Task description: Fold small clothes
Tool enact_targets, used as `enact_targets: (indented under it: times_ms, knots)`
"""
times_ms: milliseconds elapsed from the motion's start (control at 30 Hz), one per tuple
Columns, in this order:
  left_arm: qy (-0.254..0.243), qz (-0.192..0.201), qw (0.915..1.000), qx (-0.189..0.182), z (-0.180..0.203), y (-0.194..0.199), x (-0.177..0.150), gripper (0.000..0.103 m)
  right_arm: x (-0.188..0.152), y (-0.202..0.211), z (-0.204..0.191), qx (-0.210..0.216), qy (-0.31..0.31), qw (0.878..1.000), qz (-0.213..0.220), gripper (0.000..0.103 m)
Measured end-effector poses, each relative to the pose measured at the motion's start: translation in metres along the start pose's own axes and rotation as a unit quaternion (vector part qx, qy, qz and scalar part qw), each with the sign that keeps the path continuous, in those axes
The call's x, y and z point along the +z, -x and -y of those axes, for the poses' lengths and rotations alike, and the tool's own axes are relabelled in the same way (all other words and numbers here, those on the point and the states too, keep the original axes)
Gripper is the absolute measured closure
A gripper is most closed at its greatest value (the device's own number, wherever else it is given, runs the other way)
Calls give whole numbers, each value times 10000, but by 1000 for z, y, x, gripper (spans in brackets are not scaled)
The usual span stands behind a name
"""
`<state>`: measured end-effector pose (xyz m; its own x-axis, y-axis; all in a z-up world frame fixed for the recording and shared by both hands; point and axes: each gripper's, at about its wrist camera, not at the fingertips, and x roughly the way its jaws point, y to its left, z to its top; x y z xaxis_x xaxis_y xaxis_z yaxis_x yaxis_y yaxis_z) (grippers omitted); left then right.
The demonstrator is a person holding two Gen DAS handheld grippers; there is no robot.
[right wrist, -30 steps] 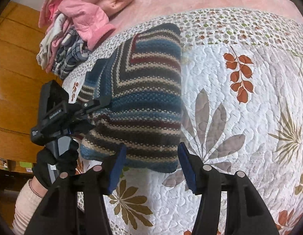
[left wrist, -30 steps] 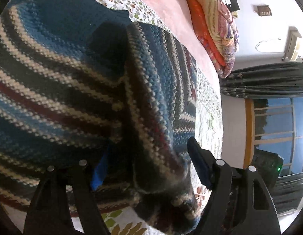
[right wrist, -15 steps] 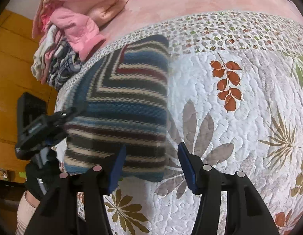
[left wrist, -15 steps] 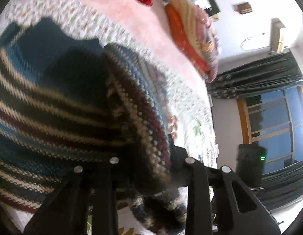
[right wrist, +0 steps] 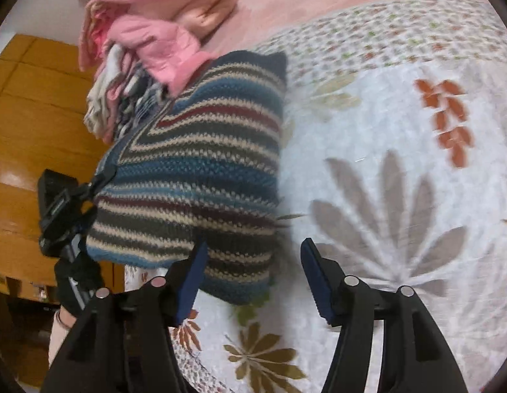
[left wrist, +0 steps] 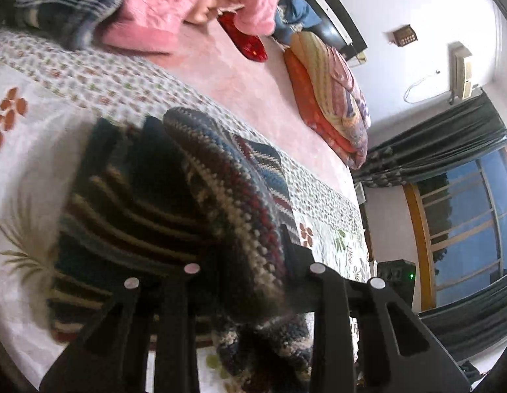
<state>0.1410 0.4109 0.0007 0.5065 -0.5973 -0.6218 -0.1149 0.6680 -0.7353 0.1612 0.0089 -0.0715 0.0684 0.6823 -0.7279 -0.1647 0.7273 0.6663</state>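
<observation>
The left tongs (left wrist: 250,262) have lifted the one striped sweater (right wrist: 201,170) higher off the leaf-print bed quilt (right wrist: 400,163) — clamped on it — right tongs (right wrist: 253,278) gaping, two curtains (left wrist: 433,150) beyond.

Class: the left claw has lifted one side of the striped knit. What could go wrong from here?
1. The left claw pinches only a bunched edge of the striped knit; it may slip out.
2. The right claw is open and holds nothing, so the knit could slide across the quilt.
</observation>
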Motion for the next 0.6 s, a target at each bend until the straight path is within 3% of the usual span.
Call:
enact_targets:
  times_ms: [300,600]
  knots:
    - [227,91,9990,362,-69,30,12,76,-19,-54,-56,-396,893,9942,-441,41]
    - [107,-573,9920,1121,-99,0,0,69,-24,-94,-55,-758,779,9915,-715,41]
